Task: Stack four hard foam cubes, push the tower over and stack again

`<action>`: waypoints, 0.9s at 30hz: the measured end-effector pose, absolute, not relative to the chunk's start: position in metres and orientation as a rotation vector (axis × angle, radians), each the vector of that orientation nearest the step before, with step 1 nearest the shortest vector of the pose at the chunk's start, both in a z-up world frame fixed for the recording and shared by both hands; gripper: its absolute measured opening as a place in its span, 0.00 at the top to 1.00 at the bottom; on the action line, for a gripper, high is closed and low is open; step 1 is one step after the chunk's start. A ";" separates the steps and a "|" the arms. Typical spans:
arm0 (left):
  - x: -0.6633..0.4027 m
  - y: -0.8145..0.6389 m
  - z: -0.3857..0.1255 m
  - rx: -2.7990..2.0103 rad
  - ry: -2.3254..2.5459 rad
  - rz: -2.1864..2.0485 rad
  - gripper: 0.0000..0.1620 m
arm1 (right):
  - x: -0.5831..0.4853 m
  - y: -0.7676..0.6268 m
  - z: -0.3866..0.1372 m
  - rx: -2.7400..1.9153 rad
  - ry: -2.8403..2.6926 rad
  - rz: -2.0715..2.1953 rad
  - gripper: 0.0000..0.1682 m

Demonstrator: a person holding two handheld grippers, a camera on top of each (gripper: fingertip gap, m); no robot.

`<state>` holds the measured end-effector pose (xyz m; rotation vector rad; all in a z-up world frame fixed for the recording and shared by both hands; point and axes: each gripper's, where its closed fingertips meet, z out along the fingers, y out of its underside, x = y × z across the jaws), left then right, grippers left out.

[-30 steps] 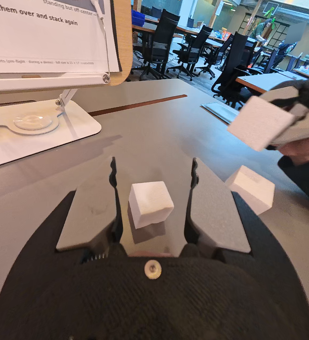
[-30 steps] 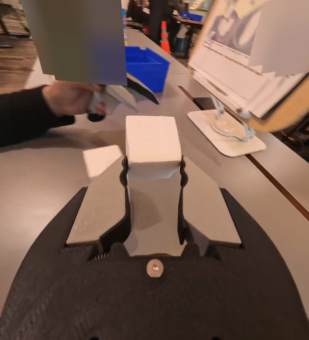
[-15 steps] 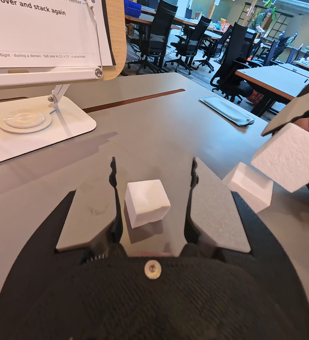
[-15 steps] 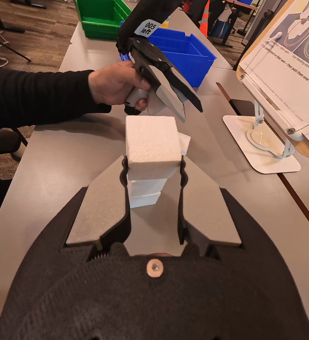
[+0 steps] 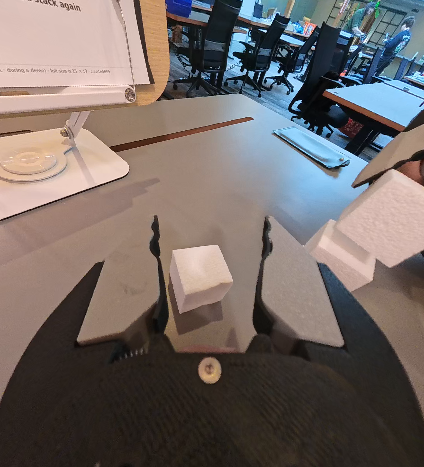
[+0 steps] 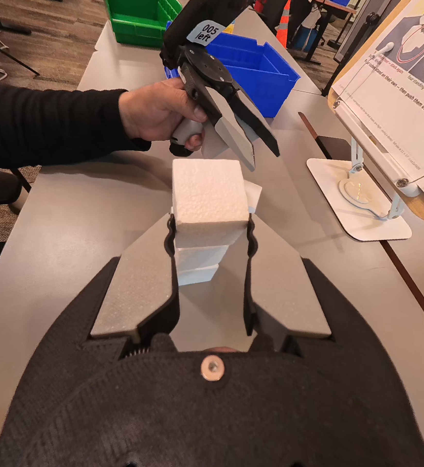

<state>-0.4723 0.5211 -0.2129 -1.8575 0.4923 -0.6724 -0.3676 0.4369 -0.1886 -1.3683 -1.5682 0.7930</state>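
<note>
Now the surface (image 6: 66, 227) shows below the right hand-held gripper (image 6: 209, 225), which has swung across and down, clenched on a foam cube (image 6: 207, 192) directly over the base cube (image 6: 197, 265); release looks imminent. Between the spread jaws of the left hand-held gripper (image 5: 210, 242), released, sits a third cube (image 5: 199, 273), ungrasped.

Foam cubes: three seen – one (image 5: 199, 274), second (image 5: 342, 262), third (image 5: 392, 222). Tools: two (image 5: 210, 242) (image 6: 209, 230). Bins: two – blue (image 6: 256, 73), green (image 6: 140, 22).
</note>
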 end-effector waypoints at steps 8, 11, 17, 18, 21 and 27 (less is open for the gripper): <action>-0.472 0.521 -0.213 -1.858 0.496 -0.671 0.50 | -0.373 0.437 -0.192 -1.346 -1.580 0.773 0.67; -0.473 0.521 -0.212 -1.855 0.493 -0.673 0.50 | -0.375 0.433 -0.192 -1.320 -1.609 0.778 0.67; -0.475 0.521 -0.210 -1.849 0.488 -0.671 0.50 | -0.375 0.433 -0.191 -1.282 -1.645 0.768 0.67; -0.475 0.521 -0.209 -1.847 0.486 -0.673 0.50 | -0.376 0.432 -0.191 -1.283 -1.654 0.783 0.67; -0.477 0.520 -0.207 -1.842 0.482 -0.675 0.50 | -0.377 0.431 -0.191 -1.285 -1.673 0.785 0.67; -0.476 0.520 -0.207 -1.842 0.486 -0.673 0.50 | -0.375 0.433 -0.190 -1.290 -1.673 0.788 0.67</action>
